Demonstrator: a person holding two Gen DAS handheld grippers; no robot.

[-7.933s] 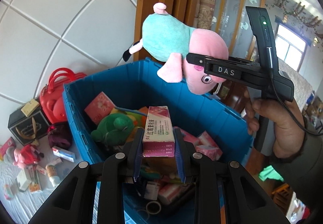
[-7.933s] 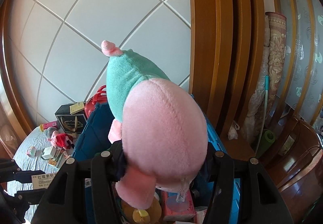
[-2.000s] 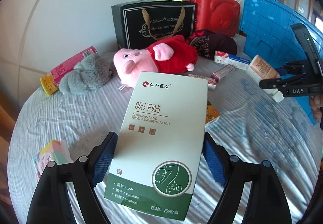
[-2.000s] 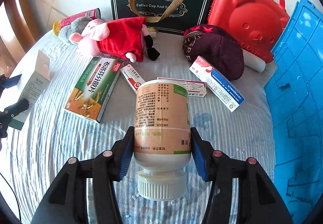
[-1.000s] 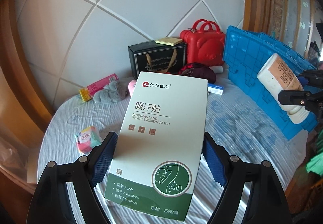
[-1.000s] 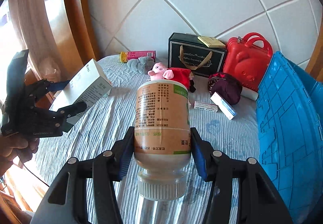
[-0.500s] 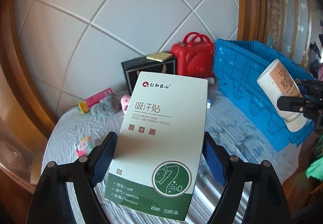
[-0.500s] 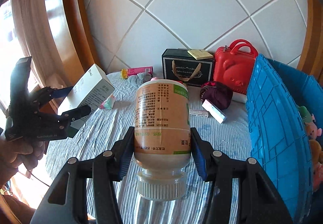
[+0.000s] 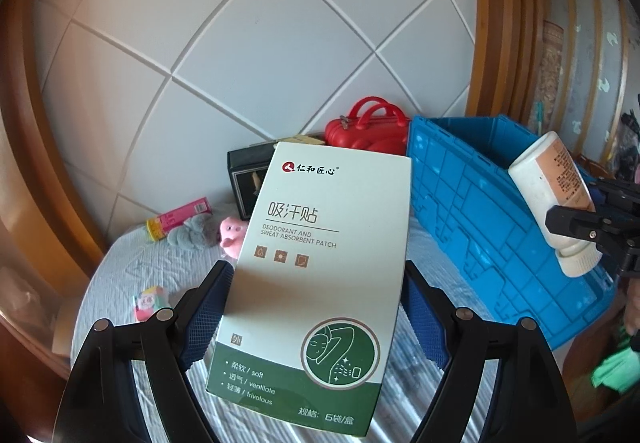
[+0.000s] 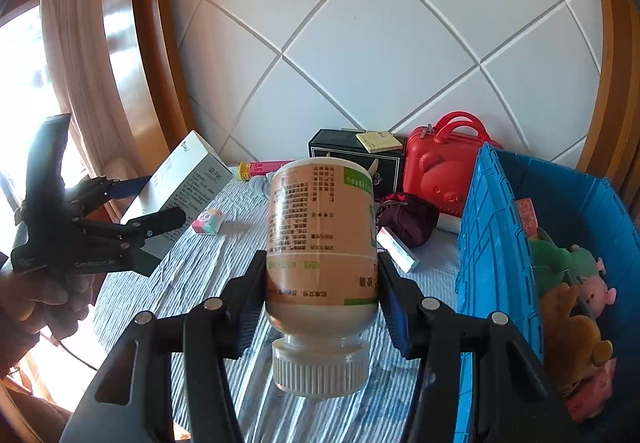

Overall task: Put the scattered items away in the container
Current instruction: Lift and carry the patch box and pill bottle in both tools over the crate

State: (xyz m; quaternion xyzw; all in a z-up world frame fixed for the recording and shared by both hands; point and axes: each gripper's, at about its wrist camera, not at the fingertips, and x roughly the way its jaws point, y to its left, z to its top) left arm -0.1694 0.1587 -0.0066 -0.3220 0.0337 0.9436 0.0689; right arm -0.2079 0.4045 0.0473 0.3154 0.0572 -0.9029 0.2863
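Gripping patch box (image 9: 316, 275) between left gripper (image 9: 316, 307) pads; right gripper (image 10: 322, 307) clamping bottle (image 10: 320, 243), cap rearward.

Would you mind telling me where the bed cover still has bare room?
The striped cover lies bare between the small pastel box and the blue crate. It is crowded by the headboard: black gift bag, red case, maroon pouch.

The white-and-green box (image 9: 316, 283) at frame centre read "DEODORANT AND SWEAT ABSORBENT PATCH", with "soft", "ventilate", "frivolous" below.

Probably a home bedroom (padded headboard (image 10: 400, 43), bedsheet (image 10: 180, 275)).
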